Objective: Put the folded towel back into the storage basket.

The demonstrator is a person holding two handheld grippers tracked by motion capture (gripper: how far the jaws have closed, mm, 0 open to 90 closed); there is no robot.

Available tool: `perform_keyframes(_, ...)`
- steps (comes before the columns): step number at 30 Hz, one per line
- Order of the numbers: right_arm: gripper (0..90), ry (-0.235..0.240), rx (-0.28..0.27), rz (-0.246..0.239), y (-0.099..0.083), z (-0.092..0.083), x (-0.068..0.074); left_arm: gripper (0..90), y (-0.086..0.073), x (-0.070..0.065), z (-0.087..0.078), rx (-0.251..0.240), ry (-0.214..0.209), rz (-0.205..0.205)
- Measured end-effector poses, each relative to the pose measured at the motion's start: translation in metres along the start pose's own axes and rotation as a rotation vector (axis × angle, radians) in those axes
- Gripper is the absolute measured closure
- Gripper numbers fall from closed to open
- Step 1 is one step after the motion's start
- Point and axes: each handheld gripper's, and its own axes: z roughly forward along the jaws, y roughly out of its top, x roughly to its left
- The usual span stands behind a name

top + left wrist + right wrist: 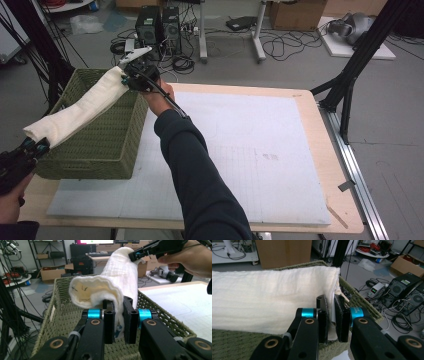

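Folded cream towel [75, 112], at left of frame, spans above the green basket [107, 145]; left tool [30, 148] and right tool [131, 75] each clamp one end.

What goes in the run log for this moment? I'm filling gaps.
left gripper: shut on towel | right gripper: shut on towel | towel: folded, held above basket | basket: on table
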Motion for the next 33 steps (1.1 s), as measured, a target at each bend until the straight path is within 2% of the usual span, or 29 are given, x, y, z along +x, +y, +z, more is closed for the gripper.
perform_keyframes(10, 83.4, -0.039, 0.003, -0.005, 0.004, 0.015, 0.005, 81.3, -0.004, 0.008, 0.007, 0.010, 0.029, -0.008)
perform_keyframes(15, 83.2, -0.072, 0.000, 0.000, 0.004, 0.023, 0.006, 80.5, -0.003, 0.016, 0.020, 0.039, 0.050, -0.017)
perform_keyframes(17, 80.9, -0.087, -0.015, 0.004, 0.003, 0.026, 0.005, 78.2, -0.003, 0.019, 0.027, 0.064, 0.050, -0.022)
perform_keyframes(18, 76.0, -0.095, -0.020, 0.005, 0.003, 0.029, 0.005, 73.4, -0.003, 0.022, 0.031, 0.088, 0.047, -0.027)
perform_keyframes(19, 68.2, -0.103, -0.018, 0.000, 0.002, 0.032, 0.005, 63.5, -0.003, 0.023, 0.034, 0.105, 0.054, -0.034)
perform_keyframes(21, 61.6, -0.123, 0.012, 0.002, -0.001, 0.038, 0.005, 35.3, -0.003, 0.025, 0.037, 0.127, 0.095, -0.058)
perform_keyframes(22, 58.9, -0.121, 0.021, 0.005, -0.003, 0.040, 0.005, 28.1, -0.003, 0.024, 0.036, 0.124, 0.107, -0.055)
perform_keyframes(26, 56.3, -0.117, 0.012, 0.011, -0.004, 0.036, 0.003, 23.7, -0.002, 0.021, 0.029, 0.091, 0.105, -0.043)
perform_keyframes(30, 54.1, -0.113, -0.007, 0.024, -0.004, 0.024, -0.003, 24.0, 0.001, 0.017, 0.026, 0.068, 0.094, -0.037)
perform_keyframes(33, 51.5, -0.083, -0.023, 0.035, -0.004, 0.011, -0.005, 24.0, 0.003, 0.013, 0.025, 0.055, 0.078, -0.036)
